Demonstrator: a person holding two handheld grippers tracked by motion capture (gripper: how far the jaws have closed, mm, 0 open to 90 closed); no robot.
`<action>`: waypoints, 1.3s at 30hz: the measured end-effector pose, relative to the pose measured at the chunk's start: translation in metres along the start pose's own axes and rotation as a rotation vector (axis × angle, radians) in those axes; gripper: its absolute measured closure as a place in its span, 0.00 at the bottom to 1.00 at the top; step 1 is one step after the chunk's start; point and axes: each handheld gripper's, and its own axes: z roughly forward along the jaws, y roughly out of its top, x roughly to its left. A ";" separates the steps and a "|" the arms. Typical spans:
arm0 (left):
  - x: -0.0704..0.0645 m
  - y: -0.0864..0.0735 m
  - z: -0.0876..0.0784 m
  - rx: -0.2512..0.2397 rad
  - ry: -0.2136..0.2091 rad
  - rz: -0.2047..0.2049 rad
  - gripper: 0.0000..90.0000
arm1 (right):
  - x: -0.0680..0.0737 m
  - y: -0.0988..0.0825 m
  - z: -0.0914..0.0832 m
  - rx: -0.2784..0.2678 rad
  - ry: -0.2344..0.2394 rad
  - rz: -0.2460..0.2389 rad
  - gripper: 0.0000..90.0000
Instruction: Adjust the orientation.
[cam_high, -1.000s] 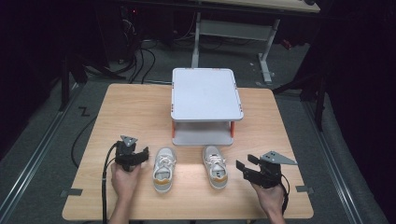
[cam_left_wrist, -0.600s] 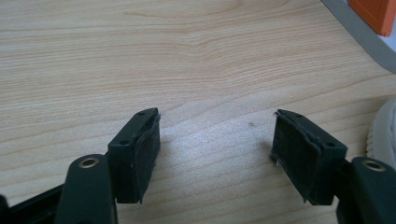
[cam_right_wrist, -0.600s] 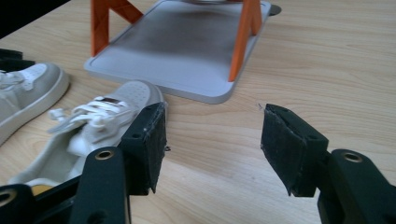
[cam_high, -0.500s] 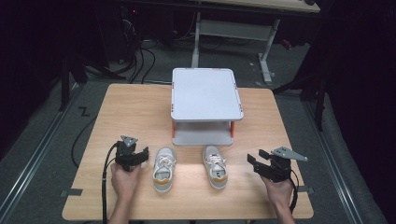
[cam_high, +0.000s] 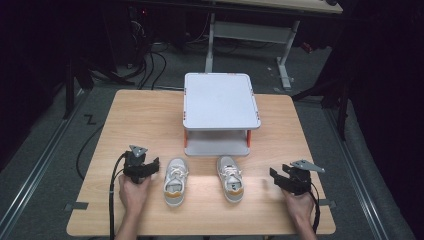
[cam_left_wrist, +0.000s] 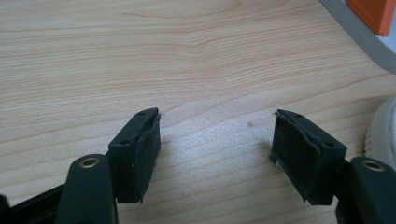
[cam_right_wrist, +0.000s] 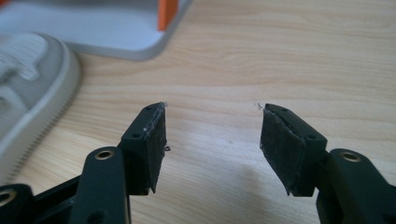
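Two small grey-white sneakers lie near the table's front edge: left shoe (cam_high: 175, 181), right shoe (cam_high: 230, 178), before a white shelf (cam_high: 220, 100). Left gripper (cam_high: 150, 167) and right gripper (cam_high: 276, 176) flank them, jaws spread, empty. The shoes look light and soft; best pinched at the collar.

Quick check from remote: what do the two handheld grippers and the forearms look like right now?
Both are black two-jaw tools: the left gripper and right gripper each carry a grey three-cornered top plate and trail a black cable. Flat black pads with screw holes line the jaws. The forearms are bare, no sleeves visible.
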 end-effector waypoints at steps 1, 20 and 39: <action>0.000 0.000 0.000 0.000 -0.002 -0.003 0.36 | -0.001 -0.001 0.002 0.006 -0.006 -0.003 0.45; 0.002 0.002 -0.017 0.023 -0.110 0.005 0.39 | 0.000 -0.007 0.016 0.069 -0.061 -0.064 0.42; -0.028 0.006 -0.070 0.004 -0.287 0.032 0.40 | 0.000 -0.007 0.016 0.068 -0.062 -0.067 0.42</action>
